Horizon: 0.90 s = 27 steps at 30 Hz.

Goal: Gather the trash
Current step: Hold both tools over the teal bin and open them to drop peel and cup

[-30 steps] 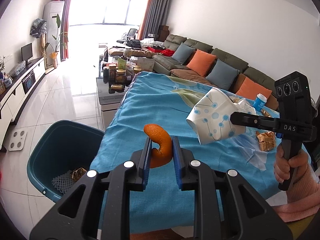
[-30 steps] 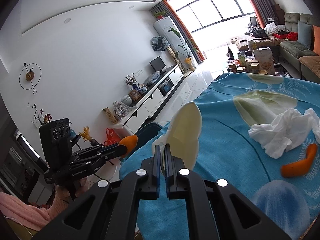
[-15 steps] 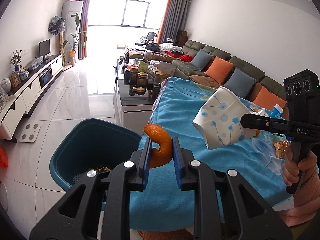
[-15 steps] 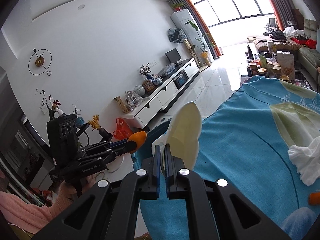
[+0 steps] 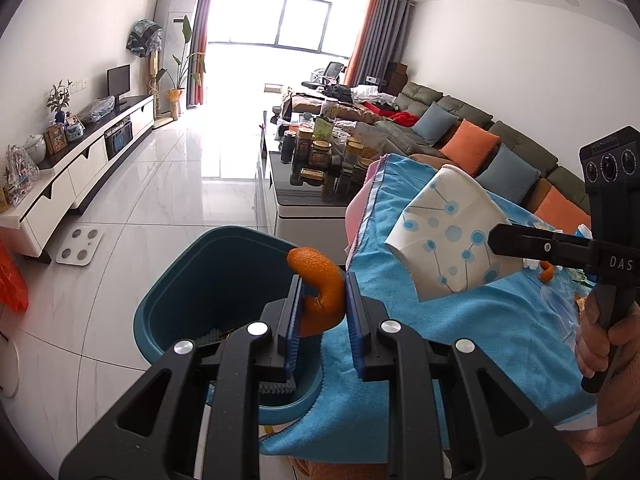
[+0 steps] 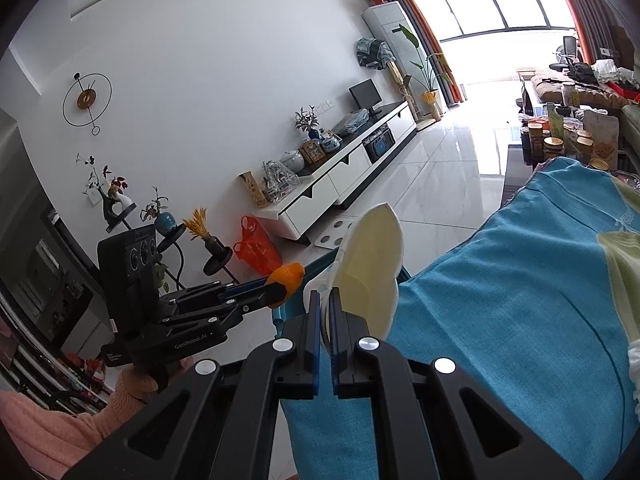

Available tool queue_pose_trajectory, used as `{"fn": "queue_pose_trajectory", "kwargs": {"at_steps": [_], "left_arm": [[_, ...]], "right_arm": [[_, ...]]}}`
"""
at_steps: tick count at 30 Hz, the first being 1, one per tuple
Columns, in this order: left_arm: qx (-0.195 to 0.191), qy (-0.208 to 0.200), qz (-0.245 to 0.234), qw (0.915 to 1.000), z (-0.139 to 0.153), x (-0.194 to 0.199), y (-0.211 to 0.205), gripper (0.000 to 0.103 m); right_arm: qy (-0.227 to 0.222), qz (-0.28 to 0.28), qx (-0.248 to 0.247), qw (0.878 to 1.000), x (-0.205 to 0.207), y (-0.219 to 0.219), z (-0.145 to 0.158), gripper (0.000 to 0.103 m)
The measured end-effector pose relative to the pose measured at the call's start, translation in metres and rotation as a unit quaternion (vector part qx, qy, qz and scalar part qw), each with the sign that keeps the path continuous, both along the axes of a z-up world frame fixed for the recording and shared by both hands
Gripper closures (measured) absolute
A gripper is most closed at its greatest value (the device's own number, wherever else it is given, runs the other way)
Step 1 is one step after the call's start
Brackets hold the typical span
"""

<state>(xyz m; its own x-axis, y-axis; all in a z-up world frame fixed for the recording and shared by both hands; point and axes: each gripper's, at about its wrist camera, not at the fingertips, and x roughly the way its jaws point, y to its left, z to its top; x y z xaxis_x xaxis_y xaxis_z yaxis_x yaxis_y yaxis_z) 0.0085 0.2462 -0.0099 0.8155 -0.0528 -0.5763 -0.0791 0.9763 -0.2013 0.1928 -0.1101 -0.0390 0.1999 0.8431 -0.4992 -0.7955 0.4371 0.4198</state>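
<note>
Left wrist view: left gripper (image 5: 320, 300), jaws narrowly parted, clamps an orange peel (image 5: 320, 284) over the teal bin (image 5: 188, 280) at 9 o'clock of the blue-clothed table (image 5: 460, 332). At 3 o'clock, the right gripper (image 5: 496, 240) pinches a flattened paper cup (image 5: 444, 240). Right wrist view: the right gripper (image 6: 325, 312), nearly closed on the cup's (image 6: 372, 264) wall, shows its plain inside; the bin is mostly hidden; 1 hand (image 6: 176, 364) grips the left tool at 9 o'clock.
</note>
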Motion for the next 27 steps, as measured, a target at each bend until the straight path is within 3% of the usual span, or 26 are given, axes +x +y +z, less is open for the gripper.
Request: {"fn": "queue_pose_trajectory", "kwargs": {"at_steps": [27], "left_arm": [[-0.017,0.050,0.051,0.9973,-0.044,0.026,0.047,0.082]], "right_arm": [[0.014,0.025,-0.069,0.997,0.016,0.081,-0.025,0.100]]}}
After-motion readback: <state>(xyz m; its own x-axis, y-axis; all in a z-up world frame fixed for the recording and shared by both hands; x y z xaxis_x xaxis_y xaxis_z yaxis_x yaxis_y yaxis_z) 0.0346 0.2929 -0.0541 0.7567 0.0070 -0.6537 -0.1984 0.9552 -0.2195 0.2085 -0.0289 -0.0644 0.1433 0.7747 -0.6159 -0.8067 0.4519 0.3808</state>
